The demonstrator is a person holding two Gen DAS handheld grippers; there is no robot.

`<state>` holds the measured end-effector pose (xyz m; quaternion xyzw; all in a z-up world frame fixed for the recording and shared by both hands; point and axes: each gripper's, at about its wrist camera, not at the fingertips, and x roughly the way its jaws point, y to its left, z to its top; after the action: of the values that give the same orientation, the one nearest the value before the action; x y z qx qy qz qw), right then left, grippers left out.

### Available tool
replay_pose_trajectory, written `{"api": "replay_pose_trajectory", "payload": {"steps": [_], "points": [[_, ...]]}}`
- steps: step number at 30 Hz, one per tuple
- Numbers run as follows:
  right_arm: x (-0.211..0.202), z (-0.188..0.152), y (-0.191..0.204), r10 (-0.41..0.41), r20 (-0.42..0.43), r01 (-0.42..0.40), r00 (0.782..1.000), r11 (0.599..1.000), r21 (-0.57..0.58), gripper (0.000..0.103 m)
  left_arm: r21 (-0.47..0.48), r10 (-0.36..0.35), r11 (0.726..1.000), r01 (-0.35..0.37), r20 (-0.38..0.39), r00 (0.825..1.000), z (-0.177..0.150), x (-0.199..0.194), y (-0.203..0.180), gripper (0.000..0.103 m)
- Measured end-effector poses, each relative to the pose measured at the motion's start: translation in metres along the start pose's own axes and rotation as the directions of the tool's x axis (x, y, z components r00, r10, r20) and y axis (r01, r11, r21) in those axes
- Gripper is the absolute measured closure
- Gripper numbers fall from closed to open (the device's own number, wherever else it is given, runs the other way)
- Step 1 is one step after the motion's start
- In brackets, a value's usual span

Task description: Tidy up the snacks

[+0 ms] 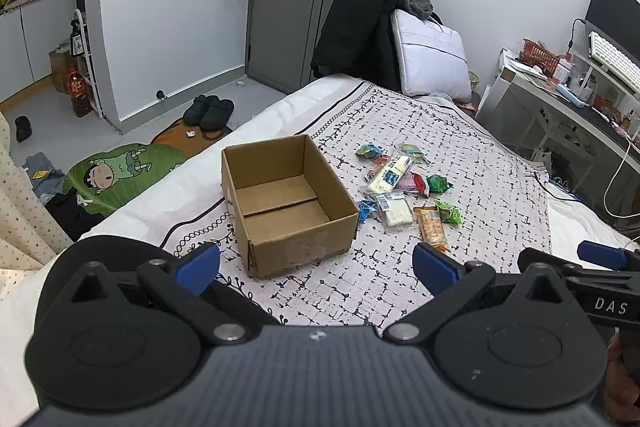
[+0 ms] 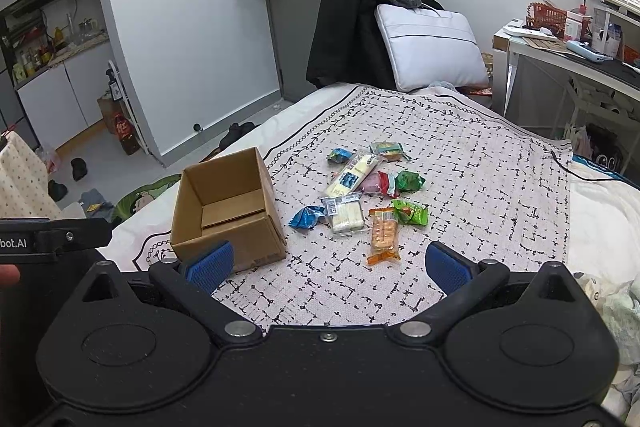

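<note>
From the left wrist view, the left gripper [image 1: 316,265] hangs above the near part of the bed [image 1: 460,131], its blue fingers [image 1: 199,267] spread wide apart with nothing between them. An open box [image 1: 288,203] of brown cardboard stands upright on the patterned bedspread, just ahead of the left finger, and nothing lies inside it. To the right of the box, a little apart from it, the snacks [image 1: 404,187] lie scattered in a loose heap: a long white packet [image 1: 390,173], a clear pack of white bars [image 1: 396,209], an orange packet [image 1: 431,227] nearest the gripper, and small green and blue wrapped pieces around them. The right gripper [image 1: 600,259] shows at the right edge. A white pillow [image 1: 432,61] leans at the far end of the bed, and a bench [image 1: 560,95] with clutter stands to the right.

From the right wrist view, the right gripper [image 2: 328,265] also hangs over the near bedspread, fingers [image 2: 446,267] wide apart and holding nothing. The box [image 2: 228,211] sits ahead to the left, partly behind the left finger. The snacks [image 2: 368,191] lie ahead, right of the box and not touching it; the orange packet [image 2: 384,235] lies closest, between the two fingers in view but well ahead of them. Part of the left gripper's body [image 2: 52,239] shows at the left edge.
</note>
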<state>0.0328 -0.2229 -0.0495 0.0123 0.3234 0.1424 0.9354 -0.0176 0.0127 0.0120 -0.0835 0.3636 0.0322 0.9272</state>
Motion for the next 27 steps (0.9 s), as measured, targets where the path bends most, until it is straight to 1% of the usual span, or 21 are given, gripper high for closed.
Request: {"api": "replay_pose_trajectory", "payload": {"steps": [10, 16, 22, 27], "points": [[0.005, 0.002, -0.002, 0.008, -0.005, -0.008, 1.0, 1.0, -0.01, 0.0, 0.004, -0.005, 1.0, 0.005, 0.001, 1.0, 0.001, 0.002, 0.002, 0.001], [0.01, 0.005, -0.006, 0.035, -0.003, -0.035, 0.999, 0.999, -0.027, 0.0, 0.022, -0.007, 1.0, 0.007, -0.007, 1.0, 0.008, 0.014, -0.007, 0.001], [0.022, 0.012, -0.013, 0.045, -0.008, -0.045, 0.999, 0.999, -0.023, 0.0, 0.028, -0.008, 1.0, 0.008, -0.009, 1.0, 0.016, 0.026, -0.017, 0.001], [0.036, 0.018, -0.02, 0.072, -0.025, -0.072, 0.997, 0.997, -0.01, 0.0, 0.023, -0.01, 1.0, 0.01, -0.013, 1.0, 0.021, 0.036, -0.021, 0.001]]}}
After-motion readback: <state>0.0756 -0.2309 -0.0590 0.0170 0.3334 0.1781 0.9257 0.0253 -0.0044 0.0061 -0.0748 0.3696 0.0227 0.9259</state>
